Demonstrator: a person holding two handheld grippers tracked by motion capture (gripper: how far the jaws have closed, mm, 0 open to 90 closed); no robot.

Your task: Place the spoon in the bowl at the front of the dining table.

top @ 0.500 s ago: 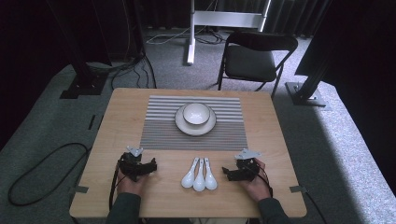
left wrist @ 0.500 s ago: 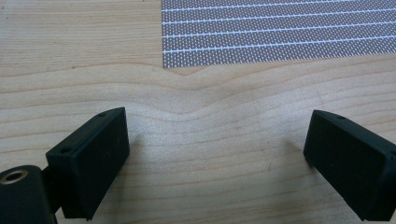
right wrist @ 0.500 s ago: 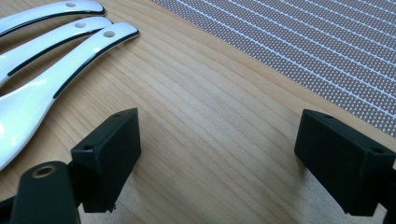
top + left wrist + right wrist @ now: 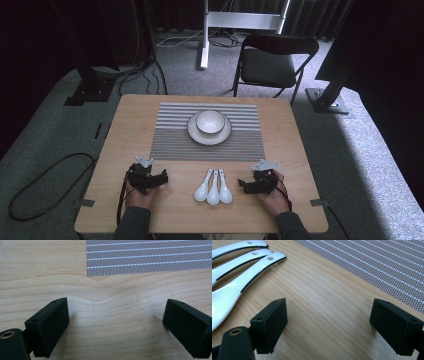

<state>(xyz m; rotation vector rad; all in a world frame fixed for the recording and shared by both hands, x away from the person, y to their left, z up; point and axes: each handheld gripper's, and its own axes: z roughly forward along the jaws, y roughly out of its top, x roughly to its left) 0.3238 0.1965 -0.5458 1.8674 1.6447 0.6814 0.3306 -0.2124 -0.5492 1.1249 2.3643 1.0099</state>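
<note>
Three white glossy ceramic soup spoons (image 4: pixel 213 186) are lying side by side on the light wooden table (image 4: pixel 130 130), bowls toward the person and handles fanning toward the grey striped woven placemat (image 4: pixel 170 135). They are sitting between the two grippers, nearer the right one. The right gripper (image 4: pixel 243 186), held in the person's right hand (image 4: pixel 272 195), is resting just beside the spoons with its jaws standing wide apart and gripping nothing; in the right gripper view the spoons (image 4: pixel 239 270) are lying off to the left of the left jaw, apart from it, with bare wood between the two jaws and the placemat (image 4: pixel 387 265) running past on the far side. The left gripper (image 4: pixel 161 177) is sitting farther from the spoons, likewise released, its jaws spread over bare wood with the placemat's edge (image 4: pixel 150 257) ahead. A white round ceramic bowl (image 4: pixel 210 121) is standing on a white round plate (image 4: pixel 192 132) at the middle of the placemat, well apart from both grippers.
</note>
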